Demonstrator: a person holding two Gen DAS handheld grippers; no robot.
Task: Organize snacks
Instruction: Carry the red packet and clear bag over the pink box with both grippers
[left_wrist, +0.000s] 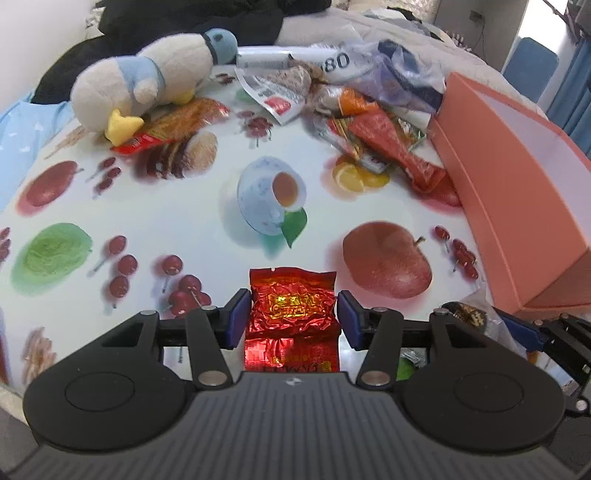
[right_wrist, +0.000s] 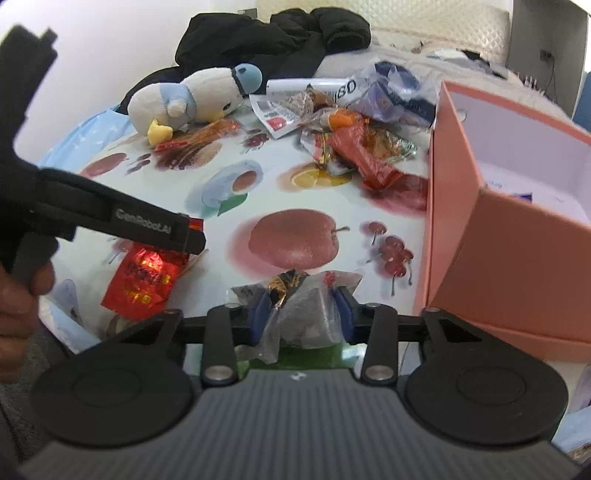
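Note:
My left gripper (left_wrist: 291, 314) is shut on a crinkled red foil snack packet (left_wrist: 293, 295), its blue pads pressing both sides. In the right wrist view that packet (right_wrist: 142, 284) hangs tilted under the left gripper (right_wrist: 192, 236), above the fruit-print tablecloth (right_wrist: 295, 192). My right gripper (right_wrist: 301, 314) is shut on a clear-wrapped snack (right_wrist: 314, 306) with a dark, gold-printed end, low over the table's near edge. The wrapper bulges out between the pads. A salmon-pink open box (right_wrist: 517, 240) stands just to the right of it.
A heap of snack packets (left_wrist: 380, 136) and plastic bags lies at the far side, left of the pink box (left_wrist: 517, 206). A plush duck (left_wrist: 147, 85) lies on a red packet at the far left. Dark clothing sits behind. A hand holds the left gripper's handle.

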